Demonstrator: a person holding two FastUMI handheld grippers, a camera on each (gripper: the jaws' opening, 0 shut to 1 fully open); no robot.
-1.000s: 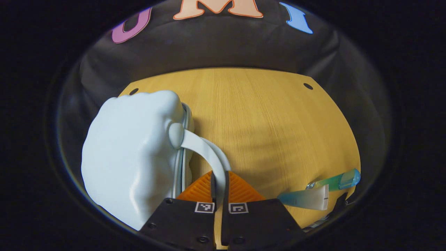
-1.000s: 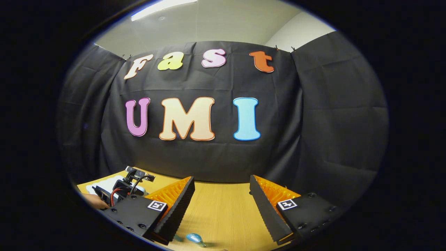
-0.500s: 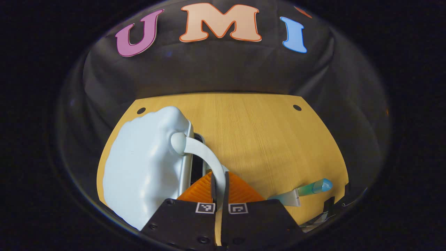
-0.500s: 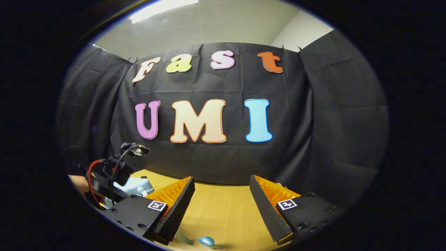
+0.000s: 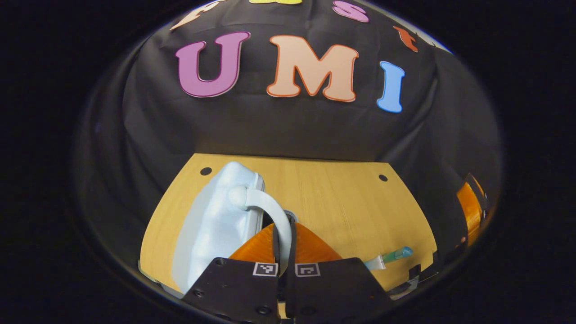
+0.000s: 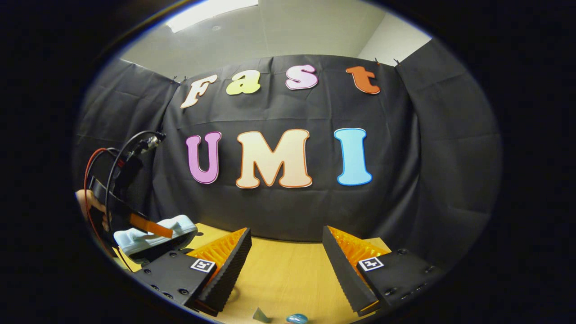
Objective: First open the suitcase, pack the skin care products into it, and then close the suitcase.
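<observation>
In left gripper view: left gripper [image 5: 282, 243] clamped on handle [image 5: 270, 211] of pale blue suitcase [image 5: 216, 225], lid raised off wooden table [image 5: 337, 207]; tube [image 5: 387, 258] lying well right. In right gripper view: right gripper [image 6: 285, 256] level, fingers wide apart, holding nothing (hand [image 6: 92, 207] far left gripping the other tool).

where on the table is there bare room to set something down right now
The widest bare wood on the table runs from the suitcase to the far right corner hole. It is crowded near the front right, where the blue-capped tube lies, and around the left gripper clamping the suitcase handle.
</observation>
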